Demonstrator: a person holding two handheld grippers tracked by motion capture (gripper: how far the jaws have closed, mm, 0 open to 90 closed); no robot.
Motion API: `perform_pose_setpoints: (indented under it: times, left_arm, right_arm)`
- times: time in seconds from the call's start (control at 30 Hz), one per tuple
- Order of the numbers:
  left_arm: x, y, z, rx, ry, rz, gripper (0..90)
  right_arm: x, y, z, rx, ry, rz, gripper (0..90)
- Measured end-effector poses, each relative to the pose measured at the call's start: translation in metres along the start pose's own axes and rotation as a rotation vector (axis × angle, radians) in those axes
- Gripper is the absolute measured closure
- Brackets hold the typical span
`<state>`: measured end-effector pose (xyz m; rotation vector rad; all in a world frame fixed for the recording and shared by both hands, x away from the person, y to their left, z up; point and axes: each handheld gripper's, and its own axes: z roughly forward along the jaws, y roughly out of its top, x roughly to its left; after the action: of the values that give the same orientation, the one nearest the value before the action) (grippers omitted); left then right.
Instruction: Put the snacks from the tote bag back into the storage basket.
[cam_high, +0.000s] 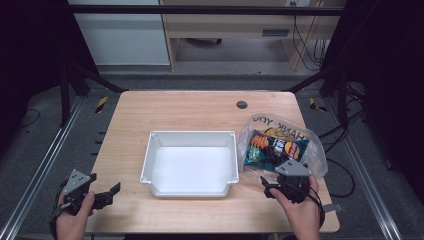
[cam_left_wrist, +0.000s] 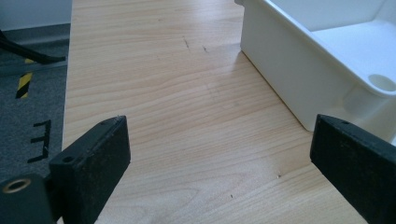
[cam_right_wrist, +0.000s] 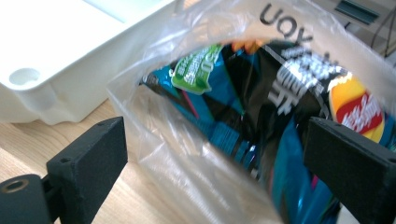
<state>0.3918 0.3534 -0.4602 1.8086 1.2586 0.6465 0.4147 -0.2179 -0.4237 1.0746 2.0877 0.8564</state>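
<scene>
A person is working at a wooden desk (cam_high: 200, 107) with a hand-held gripper in each hand, and the job in hand appears to be emptying a clear plastic bag (cam_high: 260, 130) of its snack packets (cam_high: 275, 147). The bag is lying on the desk just right of a white tray (cam_high: 150, 155), its mouth facing the person, with the colourful packets inside.

The right gripper (cam_high: 281, 188) is hovering at the bag's near edge. In the right gripper view its fingers (cam_right_wrist: 88, 161) are standing wide, the bag's mouth and a blue packet (cam_right_wrist: 243, 116) lying ahead between them, and nothing is being pinched. The step looks like the approach, before any grasp.

The left gripper (cam_high: 111, 192) is waiting near the desk's front left corner, well apart from the bag. The left gripper view shows its fingers (cam_left_wrist: 91, 161) wide too, holding nothing, with bare wood and the tray's wall (cam_left_wrist: 280, 79) ahead.

The next move is likely calling for the right gripper to push forward into the opening and close on a packet's edge, not the thin film, while the left gripper is probably needed to pin the bag down so that it does not drag along.
</scene>
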Motion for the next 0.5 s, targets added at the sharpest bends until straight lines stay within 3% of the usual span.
perform_pose_setpoints:
  times: [0.1,0.27,0.43,0.5]
  left_arm:
    - [0.002,-0.001,0.000,0.013,-0.013,-0.018,4.6]
    - [0.004,-0.003,-0.005,0.021,-0.037,-0.051,4.4]
    - [0.006,-0.005,-0.014,0.016,-0.029,-0.074,4.3]
    - [0.003,-0.004,-0.014,0.013,-0.033,-0.066,4.3]
  right_arm:
    - [-0.010,0.010,0.000,0.047,0.021,-0.001,5.7]
    - [-0.025,0.022,-0.003,0.054,0.042,0.003,6.8]
    - [-0.043,0.035,0.002,0.068,0.056,-0.014,8.6]
    - [-0.049,0.040,0.002,0.070,0.067,-0.012,8.8]
